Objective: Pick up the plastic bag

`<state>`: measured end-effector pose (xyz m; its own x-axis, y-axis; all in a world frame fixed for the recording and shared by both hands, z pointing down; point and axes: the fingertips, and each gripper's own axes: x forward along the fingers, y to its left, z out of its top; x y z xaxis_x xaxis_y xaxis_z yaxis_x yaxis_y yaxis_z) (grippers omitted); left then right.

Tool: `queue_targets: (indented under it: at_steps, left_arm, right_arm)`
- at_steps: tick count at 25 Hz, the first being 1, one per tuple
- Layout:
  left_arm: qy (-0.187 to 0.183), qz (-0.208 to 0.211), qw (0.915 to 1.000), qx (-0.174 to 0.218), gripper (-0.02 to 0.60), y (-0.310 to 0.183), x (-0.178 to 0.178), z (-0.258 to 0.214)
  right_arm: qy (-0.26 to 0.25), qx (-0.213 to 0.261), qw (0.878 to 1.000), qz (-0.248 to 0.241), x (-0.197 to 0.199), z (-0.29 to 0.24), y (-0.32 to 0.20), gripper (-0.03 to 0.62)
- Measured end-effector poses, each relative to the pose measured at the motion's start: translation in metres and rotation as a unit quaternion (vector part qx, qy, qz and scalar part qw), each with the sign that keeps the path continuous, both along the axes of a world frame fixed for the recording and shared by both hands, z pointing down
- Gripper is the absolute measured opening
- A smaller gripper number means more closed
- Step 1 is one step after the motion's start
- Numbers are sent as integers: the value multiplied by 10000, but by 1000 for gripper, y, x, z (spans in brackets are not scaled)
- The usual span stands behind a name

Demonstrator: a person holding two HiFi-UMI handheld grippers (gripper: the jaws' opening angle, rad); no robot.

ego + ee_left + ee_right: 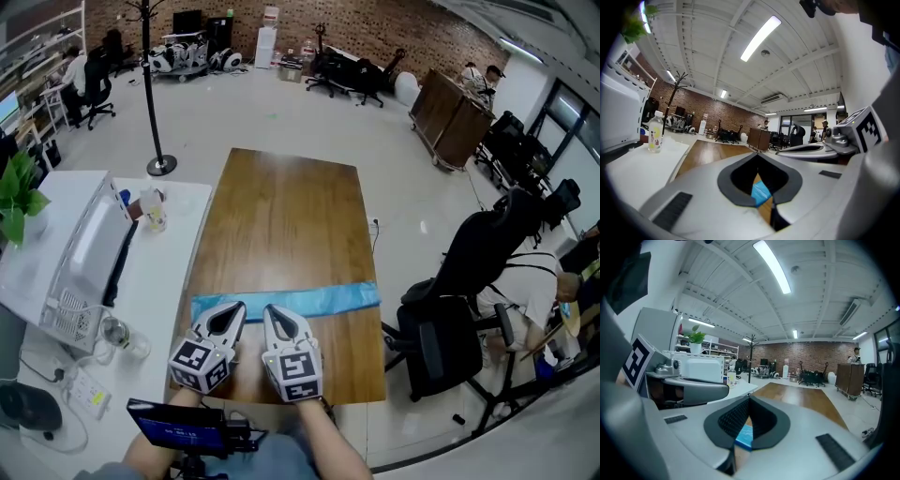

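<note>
On bench, near edge: blue plastic bag flat; left gripper, right gripper jaws closed, tips at bag.

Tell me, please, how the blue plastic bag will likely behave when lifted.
The plastic bag lies flat as thin film, so it is probably floppy and very light. On the polished table it may slide easily.

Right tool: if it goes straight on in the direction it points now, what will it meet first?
Most likely the blue plastic bag, lying across the wooden table right at the tip of the right tool. Beyond it only bare tabletop shows. Whether the tip pushes it or slides over is unclear.
</note>
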<state>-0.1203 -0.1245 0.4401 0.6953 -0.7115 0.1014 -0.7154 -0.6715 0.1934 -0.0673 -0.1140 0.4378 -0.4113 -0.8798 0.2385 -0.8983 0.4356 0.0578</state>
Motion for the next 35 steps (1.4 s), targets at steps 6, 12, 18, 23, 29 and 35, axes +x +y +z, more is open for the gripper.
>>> queue_targets:
  at_steps: [6,12,18,23,29,35]
  left_arm:
    - [-182,-183,9994,-243,15,-10,-4,22]
    - [-459,-508,9966,-461,15,-25,-1,45]
    - [-683,-1010,9889,-849,15,-41,-5,78]
    - [-967,-1389,9791,-1124,15,-55,-16,103]
    - [-1496,-1674,9645,-1391,15,-61,-24,129]
    - [-2010,-1832,9452,-1805,15,-66,-39,154]
  right_arm:
    - [48,-89,9998,141,24,15,-5,-14]
    - [49,-254,9985,486,92,32,-25,-14]
    - [8,-481,9963,707,159,51,-46,-14]
    - [4,-705,9940,833,203,75,-65,-14]
    - [-31,-1094,9884,1054,253,111,-83,-14]
    - [440,-1823,9754,1162,286,154,-89,-14]
